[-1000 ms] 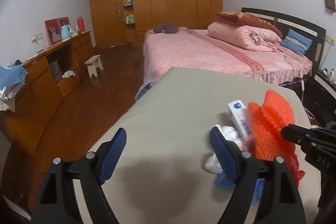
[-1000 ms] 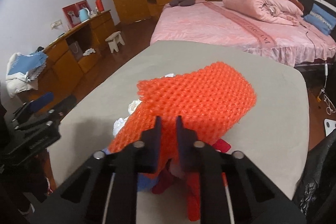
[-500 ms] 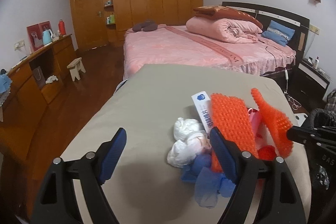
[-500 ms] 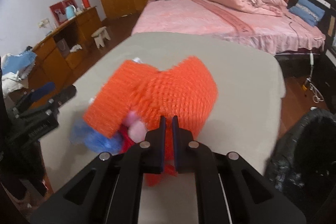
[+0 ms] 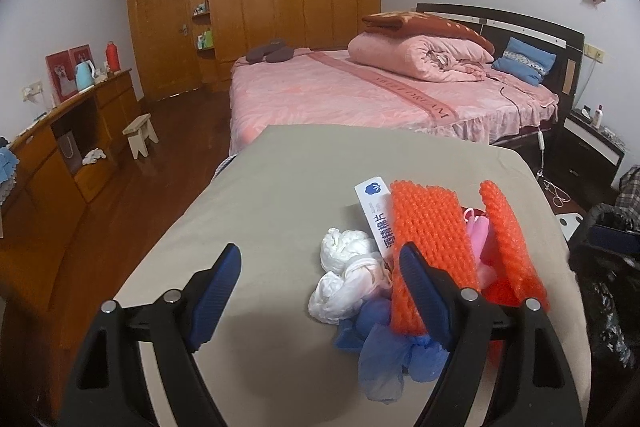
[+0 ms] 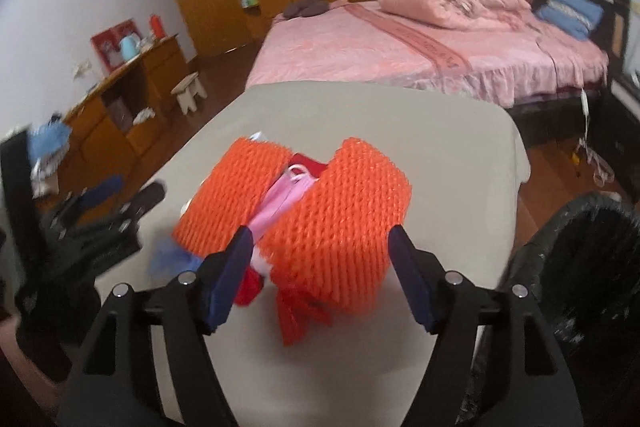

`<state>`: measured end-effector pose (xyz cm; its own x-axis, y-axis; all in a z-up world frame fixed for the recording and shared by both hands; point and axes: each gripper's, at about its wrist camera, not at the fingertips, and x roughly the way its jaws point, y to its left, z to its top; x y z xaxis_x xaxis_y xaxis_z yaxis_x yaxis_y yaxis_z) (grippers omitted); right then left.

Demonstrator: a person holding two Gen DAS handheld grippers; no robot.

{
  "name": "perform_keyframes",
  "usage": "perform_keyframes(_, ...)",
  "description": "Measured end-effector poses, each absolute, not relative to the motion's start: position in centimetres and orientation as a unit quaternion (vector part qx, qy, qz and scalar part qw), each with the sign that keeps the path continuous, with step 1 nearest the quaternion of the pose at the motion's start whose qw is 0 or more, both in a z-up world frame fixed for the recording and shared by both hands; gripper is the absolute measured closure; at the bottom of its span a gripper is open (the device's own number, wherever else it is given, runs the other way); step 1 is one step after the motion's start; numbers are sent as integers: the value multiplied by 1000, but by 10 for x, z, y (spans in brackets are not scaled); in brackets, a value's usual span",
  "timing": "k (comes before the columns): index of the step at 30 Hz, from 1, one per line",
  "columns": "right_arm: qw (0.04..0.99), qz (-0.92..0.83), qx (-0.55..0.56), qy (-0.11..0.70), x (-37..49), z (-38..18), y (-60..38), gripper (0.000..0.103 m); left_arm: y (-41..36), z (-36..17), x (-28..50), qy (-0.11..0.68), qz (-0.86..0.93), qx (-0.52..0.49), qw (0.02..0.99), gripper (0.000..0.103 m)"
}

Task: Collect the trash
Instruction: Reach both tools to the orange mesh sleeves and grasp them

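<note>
Holding both grippers wide open and empty, we keep the right gripper (image 6: 320, 263) straddling the orange foam net (image 6: 336, 211), ready to pinch it. Our left gripper (image 5: 320, 279) waits by the white wad (image 5: 344, 267), since the black bin bag (image 6: 580, 267) sits just right of the table (image 6: 460, 131).

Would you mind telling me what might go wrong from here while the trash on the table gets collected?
1. The right tool is open around the orange foam net, whose far half lies loose; closing on one fold may let the rest drag the pink item off.
2. The pile sits near the table edge beside the black bin bag; a nudge could spill pieces onto the floor.
3. The thin blue plastic may slip from a grip.
</note>
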<state>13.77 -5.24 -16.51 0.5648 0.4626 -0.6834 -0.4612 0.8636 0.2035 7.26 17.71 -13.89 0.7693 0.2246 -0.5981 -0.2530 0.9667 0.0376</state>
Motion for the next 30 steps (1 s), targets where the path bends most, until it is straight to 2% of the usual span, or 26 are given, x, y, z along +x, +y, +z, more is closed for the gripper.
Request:
perform_keyframes(4,881,239,30,408,160,-183,-48,32,178,-140,74,315,129,-22,940,23)
perform_keyframes(9,870,213,21,444,173,-212,-37,24,178,-143,77,318,130,-24,939,23)
perform_keyframes(13,860,217,19,462,174,-227,-37,23,178,-148,79,323,128,-24,937,23)
perform_keyframes(16,853,241,25,463,170,-228,-37,47,175,-150,81,326,121,-26,937,23)
perform_keyframes(17,849,259,29,460,169,-226,-38,62,173,-150,81,326,117,-26,938,23)
perform_keyframes(18,848,267,28,456,167,-224,-38,71,171,-151,82,327,113,-25,938,23)
perform_keyframes(19,850,270,21,451,164,-221,-38,73,170,-151,83,328,110,-24,938,23)
perform_keyframes(20,851,275,15,446,163,-219,-38,84,166,-152,84,330,103,-24,938,23)
perform_keyframes(21,851,279,12,444,161,-215,-38,88,165,-152,85,331,98,-24,938,23)
perform_keyframes(30,861,279,28,425,150,-192,-60,90,146,-172,99,360,62,-23,931,23)
